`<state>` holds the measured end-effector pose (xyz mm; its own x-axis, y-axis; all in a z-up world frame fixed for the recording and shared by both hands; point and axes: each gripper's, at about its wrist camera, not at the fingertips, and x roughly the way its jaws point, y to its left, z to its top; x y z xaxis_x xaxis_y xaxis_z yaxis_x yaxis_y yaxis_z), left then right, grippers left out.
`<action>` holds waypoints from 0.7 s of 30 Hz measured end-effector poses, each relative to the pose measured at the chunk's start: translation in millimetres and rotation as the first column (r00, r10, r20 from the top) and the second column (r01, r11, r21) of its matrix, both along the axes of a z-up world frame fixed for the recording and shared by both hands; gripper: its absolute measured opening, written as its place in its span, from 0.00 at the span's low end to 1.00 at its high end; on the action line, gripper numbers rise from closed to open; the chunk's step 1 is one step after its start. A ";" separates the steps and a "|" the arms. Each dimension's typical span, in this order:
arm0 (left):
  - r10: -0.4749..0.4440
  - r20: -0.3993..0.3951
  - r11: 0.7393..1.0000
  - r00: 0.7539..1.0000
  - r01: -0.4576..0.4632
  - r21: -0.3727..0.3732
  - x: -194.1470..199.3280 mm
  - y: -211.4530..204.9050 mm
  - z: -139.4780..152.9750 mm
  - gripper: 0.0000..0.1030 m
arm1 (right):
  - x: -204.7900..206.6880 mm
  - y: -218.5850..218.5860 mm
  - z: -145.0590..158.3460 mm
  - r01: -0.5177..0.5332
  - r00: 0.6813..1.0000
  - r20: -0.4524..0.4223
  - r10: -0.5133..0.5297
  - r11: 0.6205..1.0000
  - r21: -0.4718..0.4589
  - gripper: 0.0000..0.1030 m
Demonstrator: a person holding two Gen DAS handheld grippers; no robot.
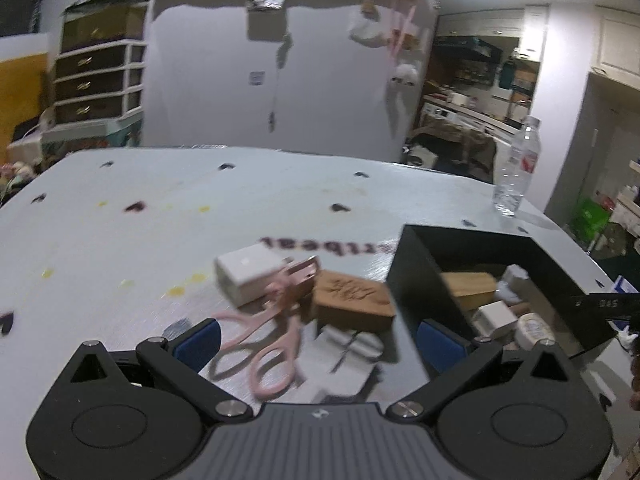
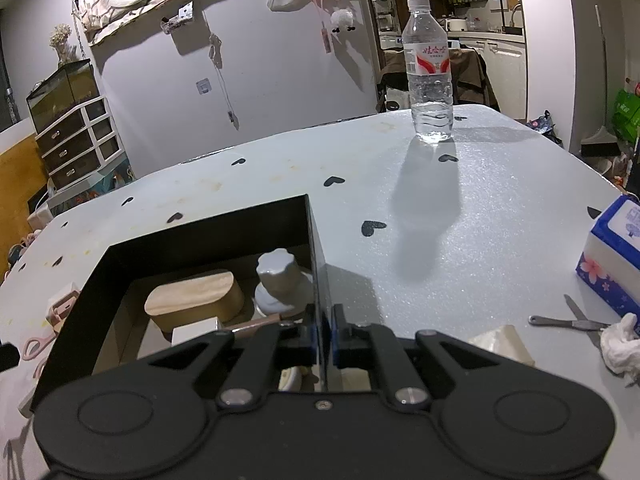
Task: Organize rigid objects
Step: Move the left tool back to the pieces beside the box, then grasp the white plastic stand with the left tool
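Right hand-held gripper (image 2: 322,342) is clenched on the right-hand wall of the black box (image 2: 200,226), one pad inside and one outside, so the box is pinned in place on the desk (image 2: 460,208). Left hand-held gripper (image 1: 318,342) is released, jaws wide, nothing between the pads; it hangs over the loose pile just left of the box. Pile contents: pink eyelash curler (image 1: 276,320) lying flat, loops toward the gripper and metal clamp head resting against a white charger block (image 1: 250,276); a wooden block (image 1: 352,300) with a carved top just beside the box wall; something white and flat below it, blurred, cannot identify. Already in the box: a wooden oval case (image 2: 196,300), a white knob-topped jar (image 2: 280,280), a small white cube and a round tin. Handling judgement: curler is light and stiff but thin and springy at the hinge; loops would slip, so best pinched across the two shanks just behind the head. Charger is light, smooth-sided, likely slippery; grip across flat faces. Wooden block looks the heaviest, with good friction; take it across the short width. A water bottle (image 2: 428,72) stands well apart at the far edge.
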<state>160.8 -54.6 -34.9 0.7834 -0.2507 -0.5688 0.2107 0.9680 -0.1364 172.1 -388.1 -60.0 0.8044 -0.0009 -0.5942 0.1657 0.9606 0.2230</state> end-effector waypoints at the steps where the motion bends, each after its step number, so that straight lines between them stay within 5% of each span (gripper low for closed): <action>1: 0.005 -0.004 1.000 1.000 -0.005 -0.005 -0.1 2.6 -2.1 1.00 | 0.1 0.0 0.0 0.002 1.000 0.000 -0.002 1.000 0.001 0.07; 10: -0.075 0.001 0.997 0.997 0.075 -0.009 -3.7 10.8 -13.3 0.98 | 5.2 5.0 -2.9 -0.005 1.000 -0.030 0.003 0.999 -0.043 0.05; 16: -0.154 -0.022 0.987 0.988 0.155 0.043 4.3 -1.2 -21.9 0.74 | 4.5 5.1 -3.7 -0.006 0.999 -0.032 0.004 0.999 -0.044 0.05; 21: -0.189 -0.046 0.975 0.981 0.193 0.111 9.0 -10.1 -31.0 0.66 | 4.5 5.0 -3.6 -0.004 0.999 -0.032 0.002 0.999 -0.042 0.05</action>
